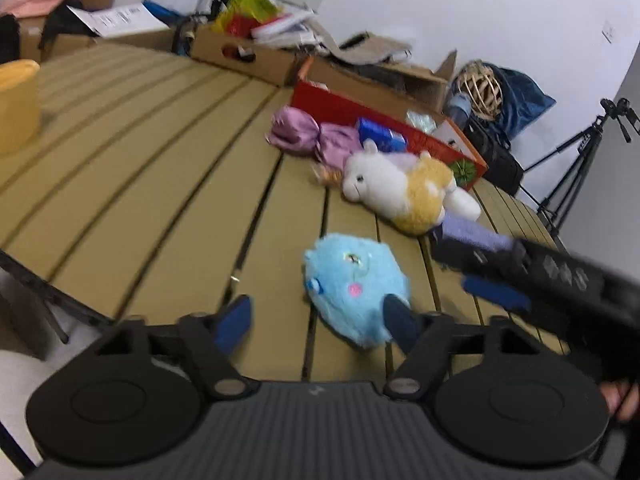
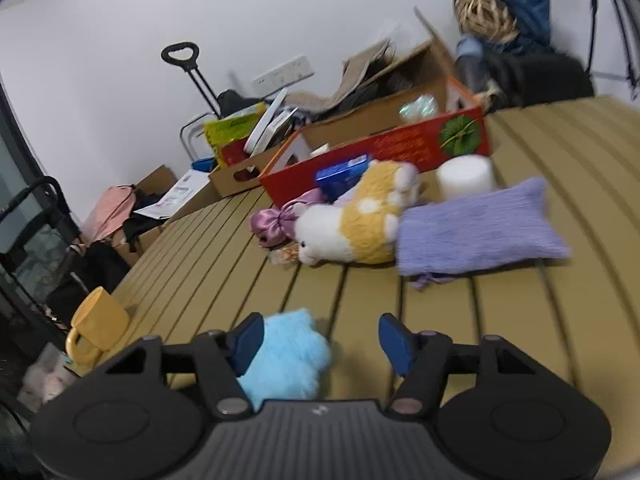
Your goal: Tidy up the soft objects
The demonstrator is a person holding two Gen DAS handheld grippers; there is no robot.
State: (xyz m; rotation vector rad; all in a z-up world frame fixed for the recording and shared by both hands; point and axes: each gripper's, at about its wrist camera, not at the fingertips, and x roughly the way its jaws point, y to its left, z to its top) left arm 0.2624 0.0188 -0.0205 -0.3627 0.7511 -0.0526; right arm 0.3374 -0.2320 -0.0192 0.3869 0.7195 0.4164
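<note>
The blue plush [image 1: 357,289] lies on the slatted table [image 1: 160,184], nearer the cameras than the white-and-yellow plush [image 1: 404,190]. Left gripper [image 1: 316,320] fingers spread, one seemingly touching it. Right gripper [image 2: 320,340] gapes empty just beside it.

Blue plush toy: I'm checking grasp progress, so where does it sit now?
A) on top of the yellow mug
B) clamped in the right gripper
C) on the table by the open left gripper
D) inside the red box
C: the blue plush toy lies on the slatted table, unclamped beside one pad of the open left gripper.
</note>
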